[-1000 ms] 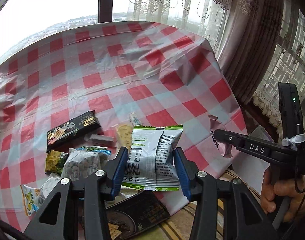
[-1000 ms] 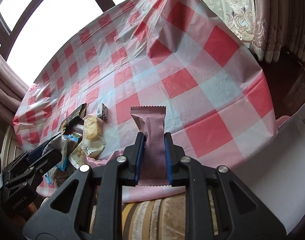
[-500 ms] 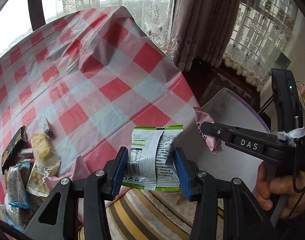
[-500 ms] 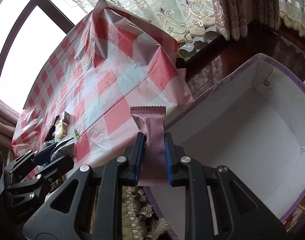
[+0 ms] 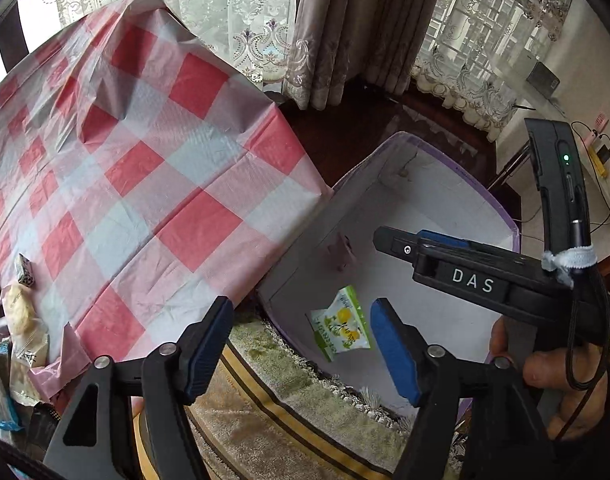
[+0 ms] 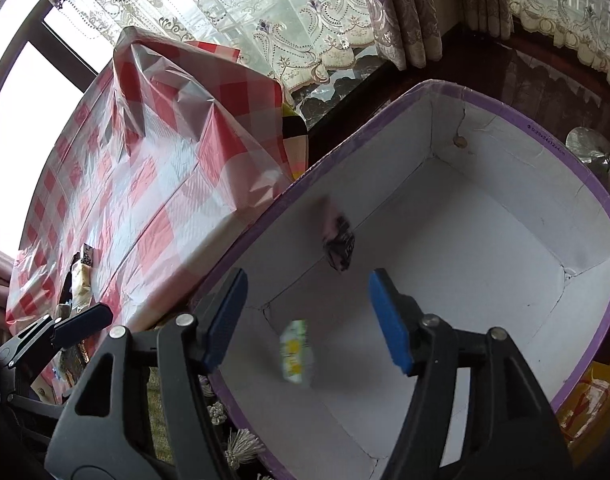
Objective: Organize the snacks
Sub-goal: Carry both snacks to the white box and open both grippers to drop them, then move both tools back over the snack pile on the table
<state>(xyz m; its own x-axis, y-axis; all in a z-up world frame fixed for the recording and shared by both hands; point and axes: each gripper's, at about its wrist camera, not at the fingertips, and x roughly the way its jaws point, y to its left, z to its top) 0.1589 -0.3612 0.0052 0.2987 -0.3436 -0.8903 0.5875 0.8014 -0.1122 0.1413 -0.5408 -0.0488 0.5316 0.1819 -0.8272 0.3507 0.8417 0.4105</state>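
The green-and-white snack packet (image 5: 341, 329) and the pink wrapped bar (image 6: 338, 245) are both loose inside the white, purple-rimmed box (image 6: 505, 236), clear of any pad. The left gripper (image 5: 301, 346) and right gripper (image 6: 319, 316) have just been opening and stand wide with nothing between them. The drop looks done well; next, keep the jaws spread and go back to the remaining snacks (image 5: 23, 320) on the checked tablecloth (image 5: 153, 168).
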